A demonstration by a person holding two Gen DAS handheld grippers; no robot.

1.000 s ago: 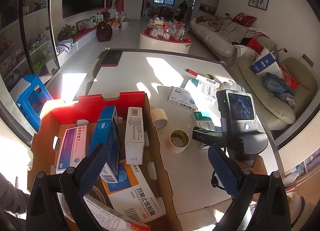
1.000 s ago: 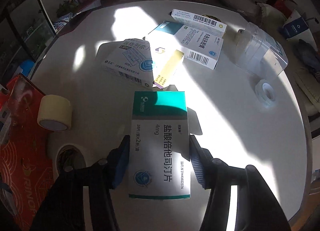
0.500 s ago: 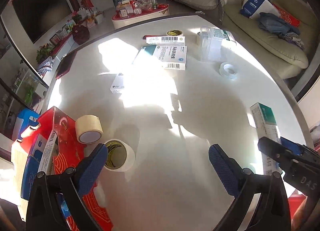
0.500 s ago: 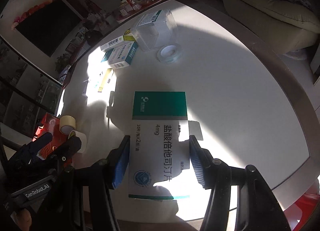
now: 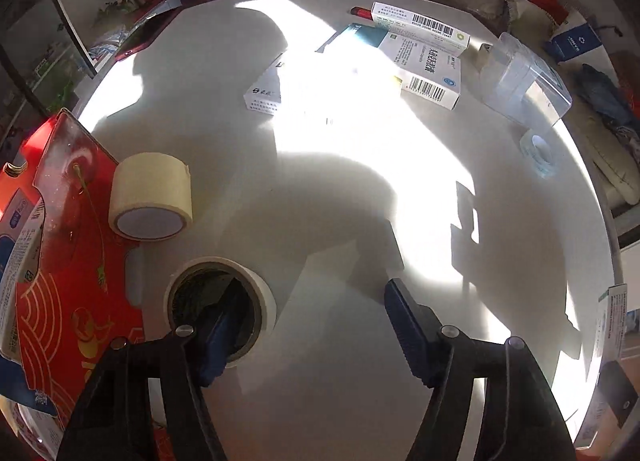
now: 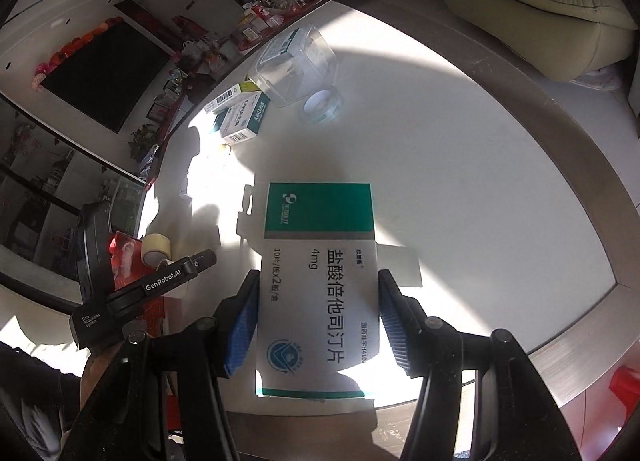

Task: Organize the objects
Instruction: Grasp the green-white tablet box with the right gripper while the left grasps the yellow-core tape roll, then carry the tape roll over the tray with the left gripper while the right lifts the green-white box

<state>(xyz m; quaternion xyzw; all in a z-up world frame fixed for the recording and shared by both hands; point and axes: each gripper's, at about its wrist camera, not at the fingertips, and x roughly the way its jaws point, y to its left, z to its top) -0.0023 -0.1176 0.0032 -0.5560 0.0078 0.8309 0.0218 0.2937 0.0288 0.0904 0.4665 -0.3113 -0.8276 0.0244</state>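
Landmark: the white tape roll (image 5: 222, 303) lying flat on the tabletop (image 5: 320, 381), hole up; every place below is read from it.
Left gripper: left gripper (image 5: 308, 325) comes down right at the roll, one finger (image 5: 218, 335) dipped inside the hole, the other out on bare tabletop on the side away from the box.
Left gripper state: jaws closing, roll wall between them, outer pad not yet on it, so no grip that I can call.
Key relation: the roll sits off-centre, hard against the inner finger; the closing line runs across the wall, away from the red cardboard box (image 5: 60, 281).
Neighbours: beige masking tape roll (image 5: 150, 197) stands on edge just beyond the landmark, touching the box flap; the box lies just beside the landmark.
Right gripper: right gripper (image 6: 318, 321) holds the green-and-white medicine box (image 6: 318, 285) firmly, pads on both long sides, long axis running straight ahead along the fingers.
Right gripper place: well apart from the landmark, out over the far side of the tabletop.
Nearer hand: left, by a long way.
Likely call: pinch the wall, lift, carry to the box.
Still loose: more medicine boxes (image 5: 424, 69) and a clear tape ring (image 5: 540, 149) well beyond the landmark.
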